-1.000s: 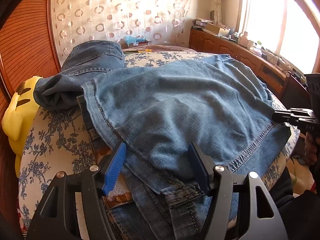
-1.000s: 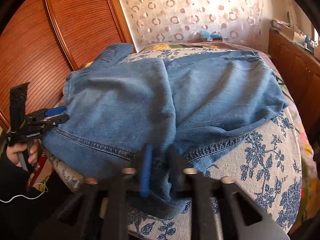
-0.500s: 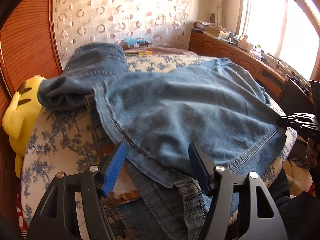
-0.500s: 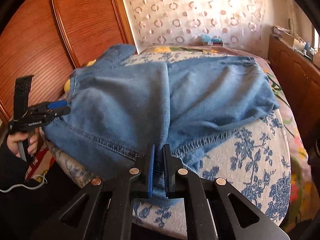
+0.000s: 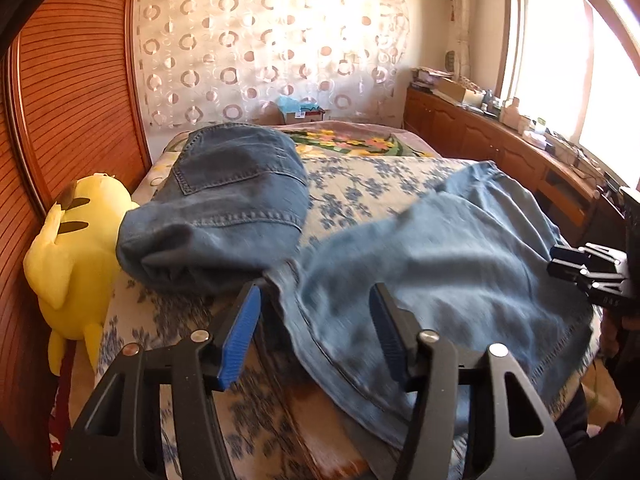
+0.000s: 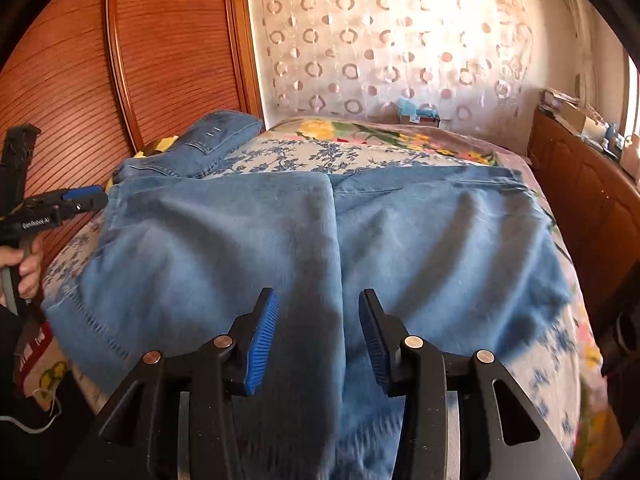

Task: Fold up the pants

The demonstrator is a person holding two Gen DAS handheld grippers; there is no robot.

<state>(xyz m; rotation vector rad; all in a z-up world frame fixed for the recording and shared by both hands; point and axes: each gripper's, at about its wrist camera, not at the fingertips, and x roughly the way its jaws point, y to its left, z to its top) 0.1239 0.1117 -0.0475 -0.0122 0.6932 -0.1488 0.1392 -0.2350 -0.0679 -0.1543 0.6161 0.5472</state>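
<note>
Right gripper (image 6: pixel 316 336) jaws opening, gripping nothing, poised over the light blue jeans (image 6: pixel 320 248) spread across the floral bed (image 6: pixel 560 380). Left gripper (image 5: pixel 316 336) jaws half open and closing, empty, above the jeans' left edge. Beyond the jeans, bare bedspread, darker folded jeans (image 5: pixel 224 208), yellow plush toy (image 5: pixel 72 256).

Both tools are black plastic. The left gripper (image 5: pixel 316 332) and the right gripper (image 6: pixel 314 334) each carry two angular fingers with triangular cut-outs, round silver screws at the joints, and ribbed blue pads (image 6: pixel 262 340). White lettering runs along the left gripper's side. The hand (image 6: pixel 24 276) emerges from a dark sleeve.
</note>
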